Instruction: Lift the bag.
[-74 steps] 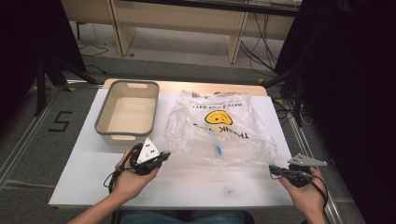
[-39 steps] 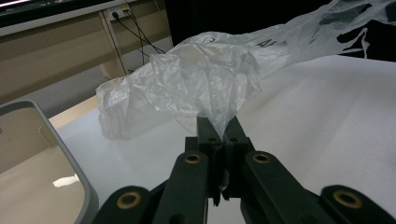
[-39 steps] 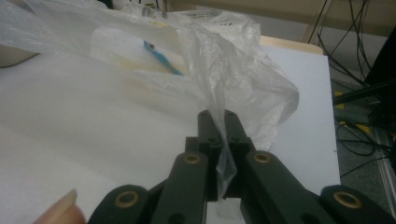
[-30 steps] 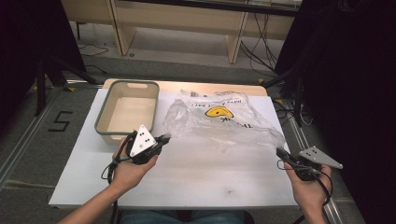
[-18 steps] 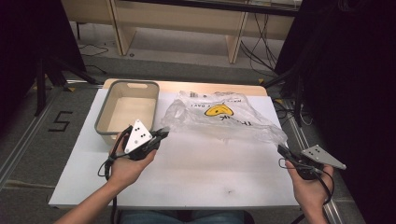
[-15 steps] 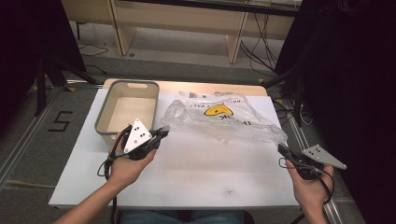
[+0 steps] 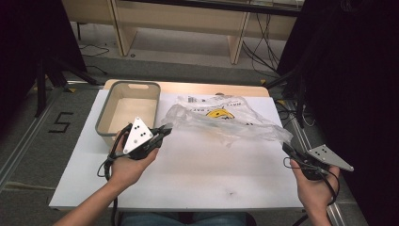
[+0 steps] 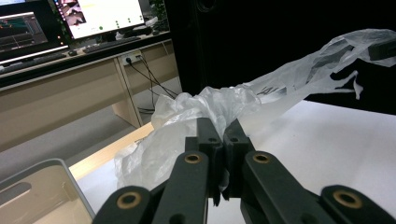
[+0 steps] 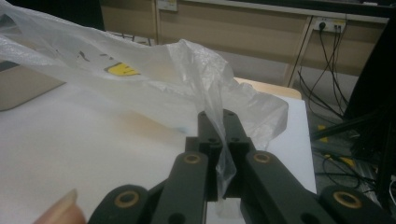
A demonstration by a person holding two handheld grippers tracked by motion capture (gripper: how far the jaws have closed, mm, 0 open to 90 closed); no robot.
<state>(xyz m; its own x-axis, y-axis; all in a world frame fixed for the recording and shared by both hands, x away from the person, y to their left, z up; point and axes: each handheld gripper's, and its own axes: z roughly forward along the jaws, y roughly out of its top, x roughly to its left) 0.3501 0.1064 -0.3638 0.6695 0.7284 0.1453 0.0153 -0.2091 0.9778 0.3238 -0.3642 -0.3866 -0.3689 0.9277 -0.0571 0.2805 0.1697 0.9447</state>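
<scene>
Stretching across the middle of the high view, the clear crinkled plastic bag with a yellow smiley face [image 7: 221,123] hangs between the left gripper [image 7: 162,133] and right gripper [image 7: 288,148], each clamped on an end, above the white table [image 7: 197,174].

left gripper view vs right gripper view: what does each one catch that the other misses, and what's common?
Left gripper view alone: lit monitors on a desk at the back, and the left hand-held gripper shut on a bunched fold of the plastic bag.

Right gripper view alone: the bag's yellow print, a fingertip at the bottom edge, and the right hand-held gripper shut on a thin strip of bag.

Both: the bag lifted off the white table and a corner of the grey bin.
</scene>
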